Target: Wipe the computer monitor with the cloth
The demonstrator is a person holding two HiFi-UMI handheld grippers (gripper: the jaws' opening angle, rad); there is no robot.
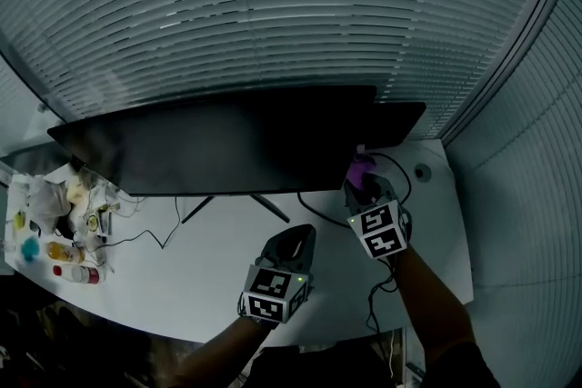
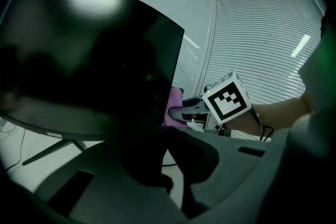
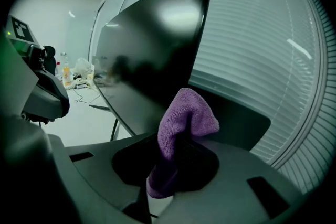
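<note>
1. Closed slatted blinds (image 1: 273, 4) fill the background, and a white surface (image 1: 200, 277) is seen below them, with bottles and bags (image 1: 55, 223) crowded at its left end and a thin cable (image 1: 155, 236) trailing across it.
2. The wide, dark monitor (image 1: 227, 145) is carried on a splayed stand near the middle of the surface; its screen is unlit and only soft reflections are shown on it.
3. The purple cloth (image 3: 184, 123) is held in the right tongs (image 3: 176, 152), which are clamped on its bunched lower part, so that a folded tuft is left standing above the tips.
4. The cloth is placed just beside the monitor's lower right corner; whether it touches the panel cannot be told.
5. The left tongs (image 2: 168, 129) are closed tip to tip with nothing between them, and are held low in front of the screen's lower edge, well apart from the cloth.
6. The task is judged to be at an early or edge-of-pass stage: the cloth is gripped and brought to the screen, but no cleaned area can be read from the dark glass.
7. Sweeps across the whole screen, from the right corner toward the left end, are judged to remain.
</note>
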